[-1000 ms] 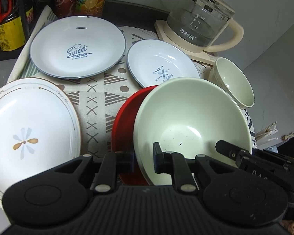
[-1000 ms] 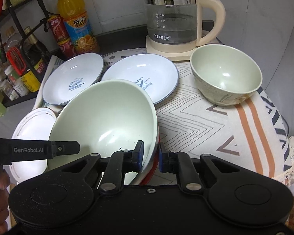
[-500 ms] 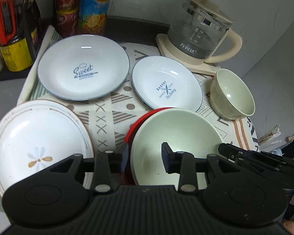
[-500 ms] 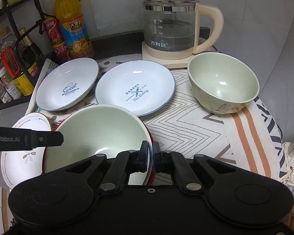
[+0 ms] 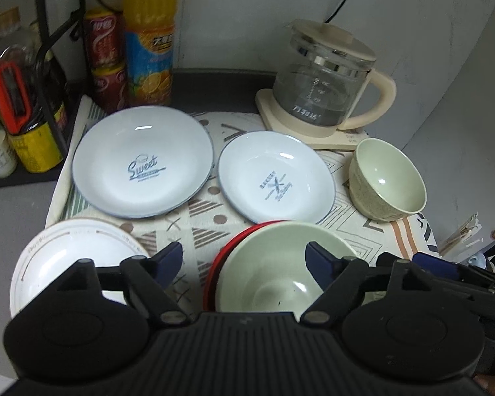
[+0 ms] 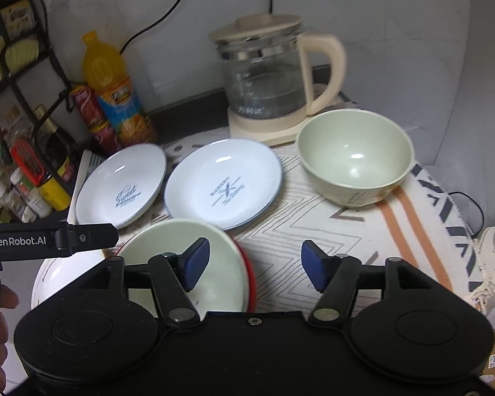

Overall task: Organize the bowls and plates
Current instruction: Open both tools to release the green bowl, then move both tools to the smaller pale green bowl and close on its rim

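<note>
A large pale green bowl (image 5: 280,264) rests inside a red bowl (image 5: 214,270) at the table's front; it also shows in the right wrist view (image 6: 181,241). My left gripper (image 5: 244,257) is open and empty above its left rim. My right gripper (image 6: 255,264) is open and empty over its right rim. A smaller green bowl (image 5: 387,178) (image 6: 353,158) stands at the right. Two pale blue plates lie behind: "Sweet" (image 5: 142,165) (image 6: 122,184) and "Bakery" (image 5: 275,178) (image 6: 224,181). A white flower plate (image 5: 66,257) lies at the front left.
A glass kettle (image 5: 323,89) (image 6: 267,76) stands on its base at the back right. An orange juice bottle (image 5: 148,39), red cans (image 5: 105,59) and a rack of bottles (image 5: 16,105) line the back left. A patterned cloth (image 6: 363,231) covers the table.
Both grippers let go of the large green bowl, opened wide and drew back and up. The bowl went from tilted to resting level in the red bowl.
</note>
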`<act>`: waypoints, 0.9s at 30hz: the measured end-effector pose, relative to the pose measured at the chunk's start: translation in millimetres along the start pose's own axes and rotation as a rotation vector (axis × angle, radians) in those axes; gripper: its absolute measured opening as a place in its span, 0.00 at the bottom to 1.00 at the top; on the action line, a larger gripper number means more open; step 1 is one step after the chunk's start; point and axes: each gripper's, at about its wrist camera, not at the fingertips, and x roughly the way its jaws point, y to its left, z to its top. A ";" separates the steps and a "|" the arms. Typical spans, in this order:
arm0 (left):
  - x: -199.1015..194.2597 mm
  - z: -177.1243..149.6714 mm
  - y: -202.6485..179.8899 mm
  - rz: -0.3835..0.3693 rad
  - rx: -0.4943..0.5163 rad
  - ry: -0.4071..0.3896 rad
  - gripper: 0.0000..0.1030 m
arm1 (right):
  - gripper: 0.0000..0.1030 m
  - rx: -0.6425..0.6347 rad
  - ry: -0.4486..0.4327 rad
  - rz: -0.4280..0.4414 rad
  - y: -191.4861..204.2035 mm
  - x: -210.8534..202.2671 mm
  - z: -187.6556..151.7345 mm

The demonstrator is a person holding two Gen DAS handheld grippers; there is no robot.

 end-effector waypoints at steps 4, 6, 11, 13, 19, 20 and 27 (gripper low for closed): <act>1.8 2.4 -10.8 -0.011 0.025 -0.006 0.78 | 0.63 0.018 -0.023 -0.016 -11.8 -6.5 1.0; 3.6 3.6 -17.1 -0.018 0.036 -0.004 0.78 | 0.63 0.029 -0.030 -0.028 -17.9 -9.5 0.9; 9.4 9.5 -34.2 -0.030 0.069 -0.010 0.78 | 0.66 0.057 -0.046 -0.059 -35.4 -17.7 0.2; 12.0 12.5 -40.7 -0.038 0.077 -0.012 0.78 | 0.69 0.069 -0.054 -0.070 -42.9 -19.6 0.6; 24.9 20.6 -62.2 -0.058 0.125 -0.011 0.79 | 0.73 0.095 -0.071 -0.111 -62.5 -24.4 1.4; 27.9 22.2 -65.3 -0.060 0.127 -0.006 0.78 | 0.74 0.100 -0.074 -0.116 -65.4 -25.1 1.2; 41.0 35.6 -87.2 -0.108 0.167 -0.018 0.79 | 0.76 0.144 -0.078 -0.145 -85.4 -20.4 6.5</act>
